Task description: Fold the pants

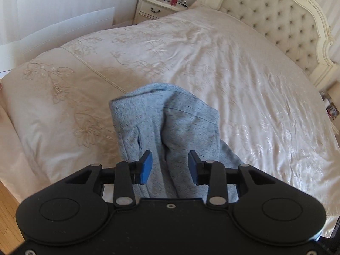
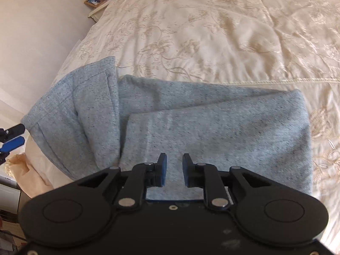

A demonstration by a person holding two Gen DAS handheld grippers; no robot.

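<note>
- The pale blue sweatpants [image 2: 191,123] lie folded in layers near the bed's edge, directly under both tongs.
- Left tongs [image 1: 170,165] are spread above the fabric; right tongs [image 2: 174,167] are also parted, gripping nothing.
- An embroidered cream bedspread [image 1: 212,53] covers the bed.
- Only the left view shows the tufted headboard [image 1: 276,17] and nightstand [image 1: 153,8].

Heathered blue knit pants [image 2: 212,127], matt and soft, lie on a glossy satin bedspread [image 1: 212,53] with embroidered flowers. At 1 o'clock, a tufted fabric headboard [image 1: 276,17] in carved painted wood. Gripper [image 1: 170,163] bodies are matt black plastic with blue rubbery pads [image 1: 146,167].
</note>
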